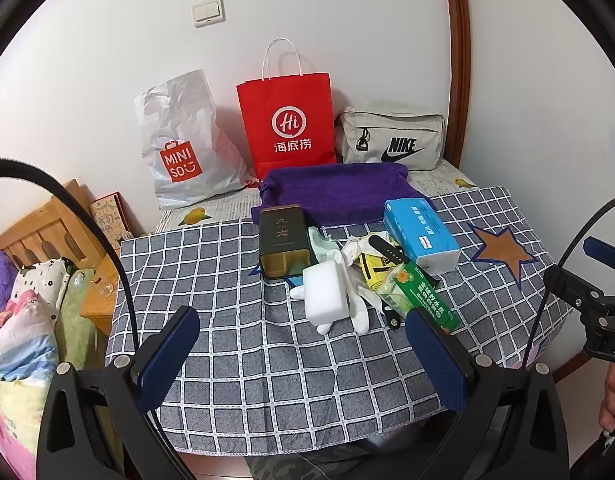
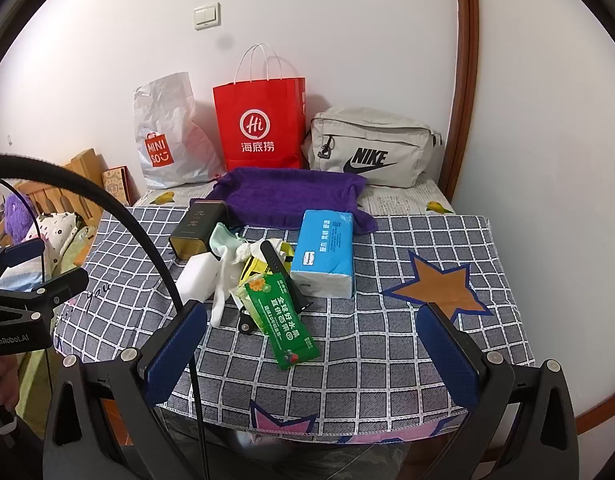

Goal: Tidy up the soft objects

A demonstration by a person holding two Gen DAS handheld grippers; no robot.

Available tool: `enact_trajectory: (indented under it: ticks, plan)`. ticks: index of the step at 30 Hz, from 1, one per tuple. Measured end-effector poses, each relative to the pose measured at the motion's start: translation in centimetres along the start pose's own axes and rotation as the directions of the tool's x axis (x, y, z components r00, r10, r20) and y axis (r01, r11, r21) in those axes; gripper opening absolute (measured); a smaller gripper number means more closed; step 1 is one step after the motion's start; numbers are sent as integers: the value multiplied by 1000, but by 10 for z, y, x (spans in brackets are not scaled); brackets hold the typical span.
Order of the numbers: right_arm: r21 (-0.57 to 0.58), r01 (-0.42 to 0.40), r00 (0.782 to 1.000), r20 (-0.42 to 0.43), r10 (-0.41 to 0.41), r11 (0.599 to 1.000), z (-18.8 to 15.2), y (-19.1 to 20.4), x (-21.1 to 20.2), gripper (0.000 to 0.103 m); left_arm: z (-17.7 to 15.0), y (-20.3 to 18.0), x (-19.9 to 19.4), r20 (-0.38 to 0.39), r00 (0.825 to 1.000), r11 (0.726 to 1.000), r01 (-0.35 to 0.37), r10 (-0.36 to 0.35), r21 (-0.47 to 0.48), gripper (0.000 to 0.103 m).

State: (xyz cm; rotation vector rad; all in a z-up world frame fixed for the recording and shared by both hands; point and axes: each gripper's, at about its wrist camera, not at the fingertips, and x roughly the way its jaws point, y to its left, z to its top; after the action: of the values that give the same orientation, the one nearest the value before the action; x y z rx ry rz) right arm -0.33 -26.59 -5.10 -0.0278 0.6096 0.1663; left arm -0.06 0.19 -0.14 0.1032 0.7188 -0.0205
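Note:
A pile lies mid-table on the checked cloth (image 1: 247,360): a white sponge block (image 1: 325,294), white gloves (image 1: 359,312), a blue tissue pack (image 1: 421,234), a purple towel (image 1: 335,192), a green drink carton (image 1: 421,294), a yellow packet (image 1: 373,270) and a dark tin (image 1: 283,242). My left gripper (image 1: 303,352) is open and empty, just in front of the pile. My right gripper (image 2: 313,348) is open and empty, its left pad near the gloves (image 2: 221,280); the green carton (image 2: 281,320), sponge (image 2: 197,278), tissue pack (image 2: 325,252) and towel (image 2: 295,196) lie ahead.
Against the wall stand a white Miniso bag (image 1: 179,148), a red paper bag (image 1: 287,124) and a grey Nike pouch (image 1: 391,140). A bed with pillows (image 1: 23,320) and a wooden headboard lie left. A black strap (image 2: 277,264) lies in the pile.

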Motion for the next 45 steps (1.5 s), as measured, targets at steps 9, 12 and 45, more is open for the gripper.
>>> enact_trajectory:
  ticks: [9,12,45]
  plan:
    - [-7,0,1000,2,0,1000,0,1,-1,103,0,-1,0,1,1000,1000,-3,3,-2,103]
    - [-5,-1,1000,2,1,1000,0,1,-1,103,-1,-1,-1,0,1000,1000,-2,2,0,103]
    - [-9,-1,1000,4,1,1000,0,4,-2,103,-2,-3,-1,-3,1000,1000,-10,10,14,103]
